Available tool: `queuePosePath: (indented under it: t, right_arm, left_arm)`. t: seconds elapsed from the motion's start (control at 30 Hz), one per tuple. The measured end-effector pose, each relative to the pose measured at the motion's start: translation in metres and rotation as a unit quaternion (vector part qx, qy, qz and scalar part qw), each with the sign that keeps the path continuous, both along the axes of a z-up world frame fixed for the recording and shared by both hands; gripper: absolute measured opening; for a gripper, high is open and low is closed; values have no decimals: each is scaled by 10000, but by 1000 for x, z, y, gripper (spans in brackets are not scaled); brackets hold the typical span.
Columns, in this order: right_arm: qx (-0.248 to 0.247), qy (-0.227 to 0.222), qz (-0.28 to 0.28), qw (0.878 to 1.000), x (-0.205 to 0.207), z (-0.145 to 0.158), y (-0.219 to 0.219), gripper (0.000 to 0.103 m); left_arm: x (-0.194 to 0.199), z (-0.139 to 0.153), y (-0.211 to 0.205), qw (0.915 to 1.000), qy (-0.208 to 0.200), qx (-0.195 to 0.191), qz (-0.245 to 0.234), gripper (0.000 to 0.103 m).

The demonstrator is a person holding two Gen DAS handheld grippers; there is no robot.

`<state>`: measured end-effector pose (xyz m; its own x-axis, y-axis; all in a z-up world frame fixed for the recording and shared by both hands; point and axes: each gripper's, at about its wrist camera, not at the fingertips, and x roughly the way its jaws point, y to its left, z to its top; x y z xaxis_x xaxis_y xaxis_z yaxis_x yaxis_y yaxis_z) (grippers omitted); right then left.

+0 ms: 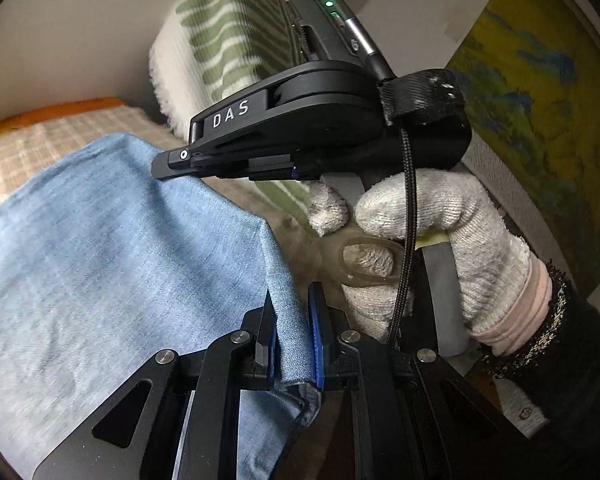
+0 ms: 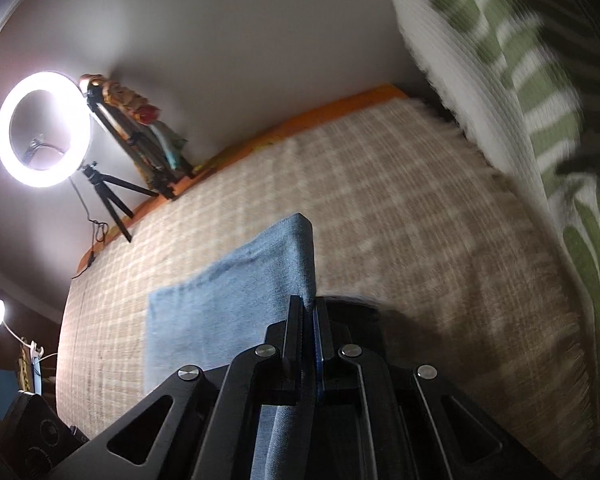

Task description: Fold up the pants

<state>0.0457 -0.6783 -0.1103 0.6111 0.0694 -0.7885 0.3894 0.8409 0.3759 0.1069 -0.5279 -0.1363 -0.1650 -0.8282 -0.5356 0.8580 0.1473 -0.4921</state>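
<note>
Light blue pants hang over a beige checked bed cover. In the left wrist view my left gripper is shut on a folded edge of the pants, the cloth pinched between its blue pads. A white-gloved hand holds my right gripper just beyond, its tips at the far top edge of the same cloth. In the right wrist view the right gripper is shut on a corner of the pants, which drape away to the left onto the bed.
A green-and-white striped pillow lies along the bed's right side against the wall. A lit ring light and a small black tripod stand at the far left edge. A yellow and blue cloth shows at the right.
</note>
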Motion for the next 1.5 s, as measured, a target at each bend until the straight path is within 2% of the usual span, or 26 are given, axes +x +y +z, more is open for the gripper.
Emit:
queuePosePath:
  t: [0.27,0.47,0.53,0.63,0.67,0.7,0.87,0.93,1.0,1.13,1.2,1.27,1.37,1.5]
  right_arm:
    - [201,266,111,9994,2,-31,-14,2]
    - [93,357,148,9992,4,-36,-13,4]
    - [82,375,139,9992,3,-34,-14,5]
    - [-7,351,41,9994,-4,-26,-16,19]
    - [-84,357,-1,9993,-6,-23,-16,32]
    - [-156,370,-43,9992,-9,-19,-17,37]
    - [21,114,-155,9998,-27,-6,-22,41]
    - [-66,83,-78,9999,-34,0,-16,44]
    - [-156,65,34,9999,-38,3,-12,58]
    - [-104,-28,339,9994,-43,2,-9,70]
    - [50,-20,433,9990,-44,-5,-12,74]
    - [265,-29,518,9983,-45,-14,-17,74]
    - [525,-11,674,9963,-45,-28,-22,77]
    - [618,107,788,9949,-42,-48,-25,77]
  left_arm:
    - [-4,-21,-17,9993,116,344,-37,11]
    - [-23,-15,-32,9973,-12,638,-367,28]
    - [-28,-14,-34,9967,-66,690,-424,28]
    - [-28,-14,-32,9963,41,706,-482,28]
    - [-29,-12,-30,9962,24,696,-513,28]
    - [-29,-11,-31,9960,5,709,-540,28]
    - [-35,-9,-31,9941,-82,837,-684,29]
    - [-38,2,-20,9945,-208,752,-701,29]
    - [-35,14,-6,9956,-331,651,-582,30]
    - [-11,39,38,9975,-492,506,44,32]
    - [3,40,60,9965,-558,549,296,48]
    - [22,31,80,9944,-562,678,579,51]
    - [47,17,107,9915,-249,874,928,51]
    - [66,-1,133,9853,311,998,1351,51]
